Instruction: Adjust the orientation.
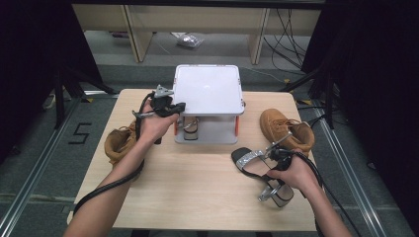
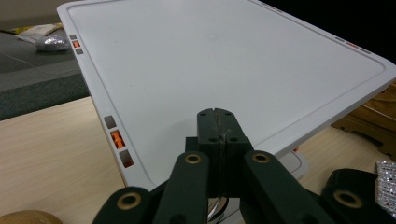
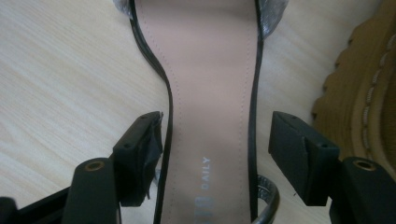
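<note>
Left tongs clenched on nothing, poised just over the near edge of the white rack. Right tongs released, straddling the black sandal lying on the table, left pad perhaps grazing its strap. Tan boot just beside it, another at far left.

A black heeled sandal with a glittery strap lies on the table.

Bare forearms, no sleeves; black hand-held gripper jaws with brass rivets; thick black cable.
</note>
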The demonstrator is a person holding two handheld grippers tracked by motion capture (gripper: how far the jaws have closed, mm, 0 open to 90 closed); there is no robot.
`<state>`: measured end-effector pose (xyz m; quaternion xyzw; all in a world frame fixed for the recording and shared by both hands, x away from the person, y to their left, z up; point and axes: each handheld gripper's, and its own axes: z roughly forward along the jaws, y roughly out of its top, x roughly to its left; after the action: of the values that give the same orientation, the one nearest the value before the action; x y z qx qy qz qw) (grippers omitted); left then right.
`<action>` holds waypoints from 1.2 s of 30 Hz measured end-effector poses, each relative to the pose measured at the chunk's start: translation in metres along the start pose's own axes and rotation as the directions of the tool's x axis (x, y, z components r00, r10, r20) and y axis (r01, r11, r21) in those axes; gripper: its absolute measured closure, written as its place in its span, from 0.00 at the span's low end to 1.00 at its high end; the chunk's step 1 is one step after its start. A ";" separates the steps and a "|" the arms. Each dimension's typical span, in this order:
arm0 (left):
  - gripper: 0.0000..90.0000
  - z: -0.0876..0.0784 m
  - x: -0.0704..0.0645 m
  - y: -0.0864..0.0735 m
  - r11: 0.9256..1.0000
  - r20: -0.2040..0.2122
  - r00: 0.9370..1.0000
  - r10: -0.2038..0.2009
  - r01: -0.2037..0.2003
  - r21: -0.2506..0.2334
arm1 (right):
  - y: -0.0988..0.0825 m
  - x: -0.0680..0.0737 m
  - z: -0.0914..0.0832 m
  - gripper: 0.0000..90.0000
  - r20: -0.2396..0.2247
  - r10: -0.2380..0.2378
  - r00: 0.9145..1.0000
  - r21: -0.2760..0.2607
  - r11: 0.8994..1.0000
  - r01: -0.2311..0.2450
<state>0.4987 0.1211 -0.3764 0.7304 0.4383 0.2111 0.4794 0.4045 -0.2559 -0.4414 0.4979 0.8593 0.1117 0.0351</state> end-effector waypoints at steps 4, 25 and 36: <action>1.00 0.001 0.001 0.000 1.000 0.013 1.000 0.001 -0.001 -0.005 | 0.003 0.001 0.004 0.39 0.000 -0.010 1.000 0.032 0.999 0.010; 1.00 0.000 0.002 0.001 1.000 0.014 1.000 0.012 -0.012 0.005 | 0.014 0.004 0.028 0.42 0.008 -0.084 0.996 0.157 0.984 0.082; 1.00 0.000 0.002 0.000 1.000 0.019 1.000 0.013 -0.013 0.004 | 0.019 0.001 0.033 0.44 -0.005 -0.135 0.991 0.189 0.973 0.133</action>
<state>0.5000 0.1231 -0.3762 0.7362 0.4293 0.2063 0.4807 0.4259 -0.2401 -0.4694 0.4402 0.8976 0.0250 -0.0013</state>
